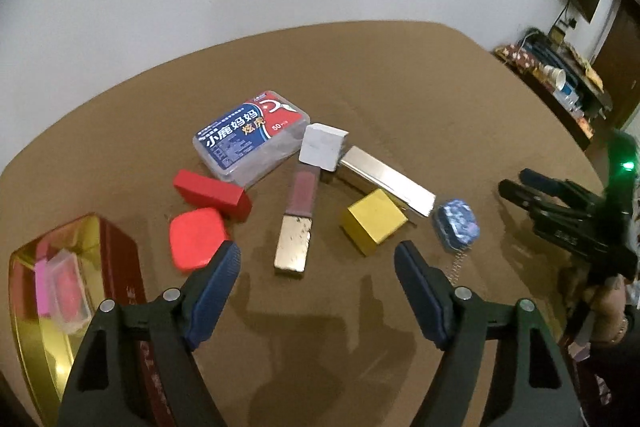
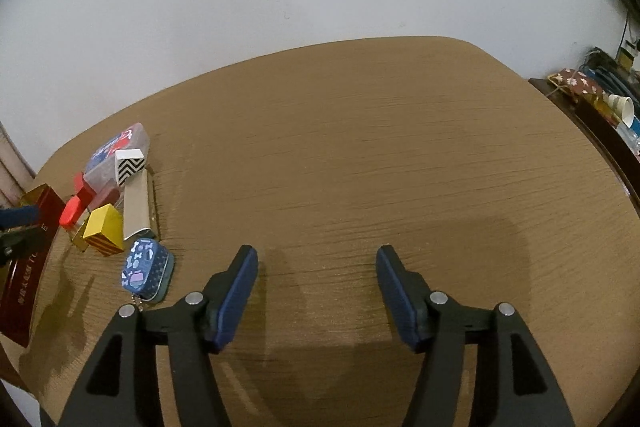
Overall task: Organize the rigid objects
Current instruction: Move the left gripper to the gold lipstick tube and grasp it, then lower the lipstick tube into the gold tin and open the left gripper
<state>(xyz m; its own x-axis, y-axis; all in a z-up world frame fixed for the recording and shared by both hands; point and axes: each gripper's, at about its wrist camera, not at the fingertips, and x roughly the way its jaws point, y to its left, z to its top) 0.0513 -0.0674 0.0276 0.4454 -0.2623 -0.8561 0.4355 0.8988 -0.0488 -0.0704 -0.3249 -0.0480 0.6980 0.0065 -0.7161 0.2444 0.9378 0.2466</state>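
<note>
- Tin [image 1: 76, 267]: far left of the left gripper [image 1: 318, 255], its lid off; a small clear box [image 1: 68, 291] and something pink lie inside. It is probably the place everything goes, and it looks stiff and heavy enough to stay put when things are dropped in.
- Round red box [image 1: 194, 241]: touching or just ahead of the left finger's tip. Likely light, with smooth rounded corners; grip it across its flat sides or it may slip.
- Red block [image 1: 214, 193]: just behind the round one, hard-edged, easy to pinch across its short width.
- Floss box [image 1: 252, 137]: farther ahead, glossy clear plastic, wide. Take it across the narrow side; the shell may flex.
- Lipstick [image 1: 298, 223]: straight ahead between the fingers, long and thin, part gold, part dark red. It seems slick and apt to roll, so grip mid-length.
- White cube [image 1: 322, 145] and silver bar [image 1: 386, 185]: ahead right, the cube resting on the bar's end. Lift the cube first.
- Yellow cube [image 1: 374, 223]: just ahead of the right finger, flat faces, probably the easiest pick.
- Blue tin [image 1: 456, 225]: right of that finger, small and rounded, with a bead chain trailing that could snag.
- Left gripper: jaws apart, nothing between them.
- Right gripper [image 2: 316, 291]: jaws apart over bare table [image 2: 360, 147], empty; the blue tin lies just off its left finger.
</note>
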